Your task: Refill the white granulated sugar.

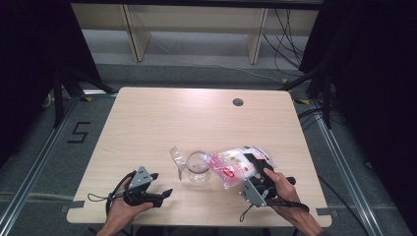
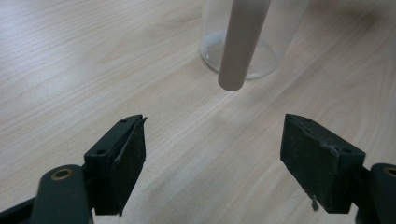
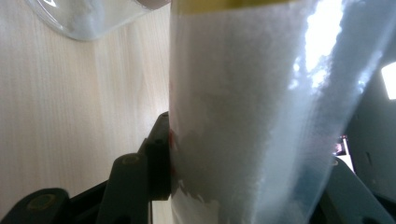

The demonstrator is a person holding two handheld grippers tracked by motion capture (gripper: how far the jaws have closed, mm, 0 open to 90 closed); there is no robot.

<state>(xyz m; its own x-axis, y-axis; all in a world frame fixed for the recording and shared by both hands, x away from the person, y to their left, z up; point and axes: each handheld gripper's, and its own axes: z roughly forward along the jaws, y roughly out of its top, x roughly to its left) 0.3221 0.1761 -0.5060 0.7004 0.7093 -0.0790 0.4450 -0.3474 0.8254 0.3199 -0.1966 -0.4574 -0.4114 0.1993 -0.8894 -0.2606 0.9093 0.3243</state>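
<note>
A: Bag of white granules [image 1: 236,164], probably sugar or salt, sits pinched in the right gripper [image 1: 256,173]; in the right gripper view its jaws press on either side of the clear pouch [image 3: 243,121], grains packed against the film.

B: Why is it tipped over like that?

A: My guess is pouring. In the high view the bag leans left, its pink-printed mouth end at the rim of the clear glass jar [image 1: 197,167] just beside it. Holding it low on the body lets the hand tilt the mouth down into the jar.

B: Anything in the jar yet?

A: I can't tell whether grains have landed. A pale stick, maybe a spoon handle [image 2: 243,42], stands in it and leans over the rim; its scoop end [image 1: 176,156] pokes out to the jar's left.

B: And the other hand?

A: The left gripper [image 1: 156,191] rests at the near left of the table [image 1: 147,123], jaws spread wide and holding nothing, aimed toward the jar [image 2: 243,56]. I'd judge it's waiting to steady the jar or take the handle.

B: Where does all this sit?

A: Near the front edge, right of centre, the jar just left of the bag. A round cable hole [image 1: 238,102] lies far right.
</note>
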